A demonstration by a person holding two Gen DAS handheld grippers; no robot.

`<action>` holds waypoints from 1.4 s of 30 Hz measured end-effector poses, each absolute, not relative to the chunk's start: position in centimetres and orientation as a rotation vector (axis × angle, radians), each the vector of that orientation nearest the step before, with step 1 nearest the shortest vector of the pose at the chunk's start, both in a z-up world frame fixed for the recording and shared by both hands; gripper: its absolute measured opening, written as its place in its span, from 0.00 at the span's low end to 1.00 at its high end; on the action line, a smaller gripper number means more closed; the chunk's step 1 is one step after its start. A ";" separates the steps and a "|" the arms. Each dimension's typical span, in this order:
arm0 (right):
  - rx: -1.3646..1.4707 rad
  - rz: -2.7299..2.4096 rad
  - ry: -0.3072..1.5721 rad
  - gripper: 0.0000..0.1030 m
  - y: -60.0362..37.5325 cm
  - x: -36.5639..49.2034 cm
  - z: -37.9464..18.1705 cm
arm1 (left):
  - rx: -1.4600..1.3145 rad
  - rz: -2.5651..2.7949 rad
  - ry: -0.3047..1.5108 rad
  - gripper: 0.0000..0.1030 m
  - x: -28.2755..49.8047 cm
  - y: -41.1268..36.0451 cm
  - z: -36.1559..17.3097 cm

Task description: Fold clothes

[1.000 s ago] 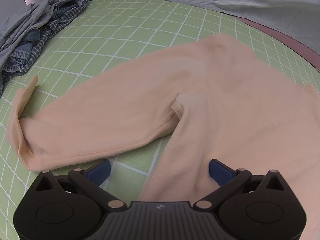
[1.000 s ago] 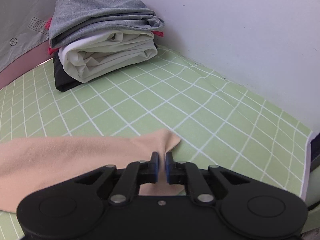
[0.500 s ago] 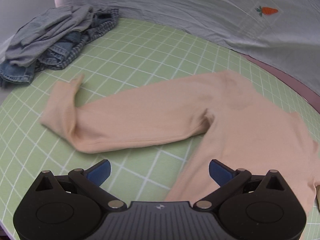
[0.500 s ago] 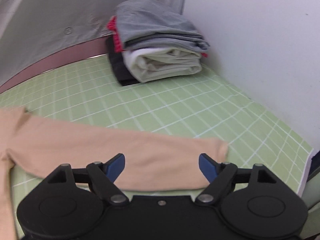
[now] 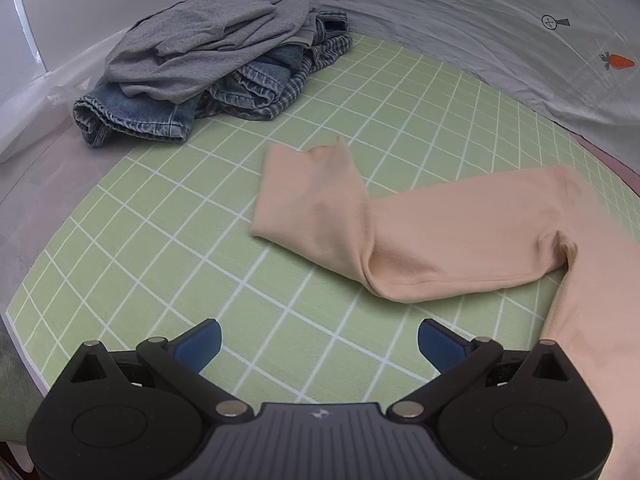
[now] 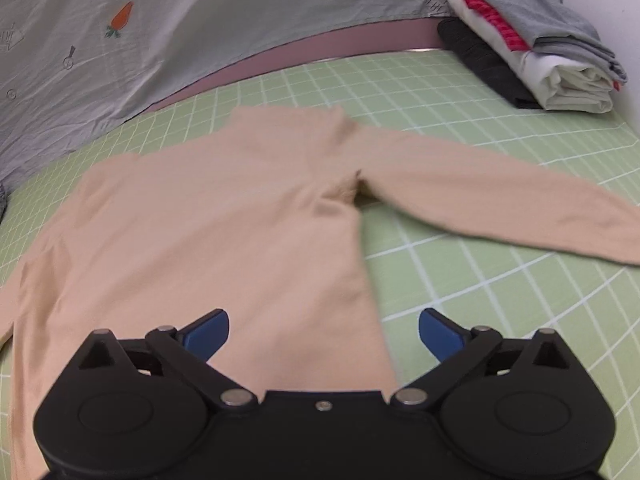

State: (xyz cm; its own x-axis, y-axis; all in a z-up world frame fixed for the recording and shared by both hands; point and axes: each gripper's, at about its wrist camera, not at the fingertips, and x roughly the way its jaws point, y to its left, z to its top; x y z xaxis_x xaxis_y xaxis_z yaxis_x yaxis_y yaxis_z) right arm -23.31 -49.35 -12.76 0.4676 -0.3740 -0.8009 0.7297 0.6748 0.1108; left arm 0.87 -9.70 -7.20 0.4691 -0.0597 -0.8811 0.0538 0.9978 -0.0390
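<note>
Right gripper (image 6: 323,330) let go of the right sleeve cuff a second ago; then it was pinched shut on the cuff tip, now its jaws are opening, near full spread, nothing between the pads, only the shirt body lying under them. It has swung off the cuff and now looks over the torso of the peach long-sleeve shirt (image 6: 208,216). The right sleeve (image 6: 500,204) is laid out straight toward the side, flat on the green grid mat (image 6: 500,300).

Left gripper (image 5: 319,344) has its jaws wide apart, empty, over bare mat. Its view has slid from the shirt's armpit out toward the left sleeve (image 5: 420,236). That sleeve is not flat: the cuff end (image 5: 312,192) is doubled back over itself, with a kink at the bend. Edges are motion-blurred, so I can't say how neat the fold-back is.

Meaning: the shirt is spread front-down or front-up (can't tell) on the worktop, right side sorted, left cuff probably next to straighten before any real fold. Folding proper not started.

Folded stack (image 6: 536,40) sits at the far right corner, well apart from the shirt; unfolded pile (image 5: 208,68) of jeans and grey tops at far left.
</note>
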 end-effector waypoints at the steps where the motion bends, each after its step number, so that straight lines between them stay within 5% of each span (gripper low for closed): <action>1: 0.479 -0.709 0.845 0.99 -48.6 -23.1 -13.0 | -0.004 -0.080 1.081 1.00 1.4 -9.4 -7.3; 12: 0.433 -0.821 0.897 1.00 -43.8 -21.7 -14.6 | 0.048 -0.236 1.060 0.95 8.7 -10.4 -8.0; 16: 0.448 -0.851 0.901 1.00 -43.6 -21.6 -14.6 | 0.086 -0.263 1.062 0.70 11.1 -11.7 -9.0; 20: 0.457 -0.862 0.915 1.00 -43.7 -21.3 -14.6 | 0.066 -0.250 1.062 0.12 11.8 -11.0 -9.9; 21: 0.458 -0.863 0.918 1.00 -43.8 -21.3 -14.6 | 0.038 -0.252 1.047 0.08 11.6 -10.4 -9.7; 27: 0.453 -0.875 0.905 1.00 -43.5 -21.3 -14.7 | -0.057 -0.213 0.941 0.08 7.9 -6.1 -7.4; 33: 0.442 -0.879 0.888 1.00 -43.4 -21.4 -14.8 | -0.113 -0.124 1.039 0.13 3.2 -2.6 -8.4; 42: 0.427 -0.853 0.884 1.00 -43.6 -21.6 -14.9 | -0.174 0.002 1.112 0.32 0.7 -1.1 -9.3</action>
State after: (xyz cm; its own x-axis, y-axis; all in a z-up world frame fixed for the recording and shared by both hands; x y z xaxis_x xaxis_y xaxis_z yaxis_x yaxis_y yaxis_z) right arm -21.60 -43.57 -14.88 0.3458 -0.4684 -0.8130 0.7957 0.6056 -0.0104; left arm 0.74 -1.14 -9.31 0.4444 -0.0851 -0.8918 -0.0885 0.9864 -0.1383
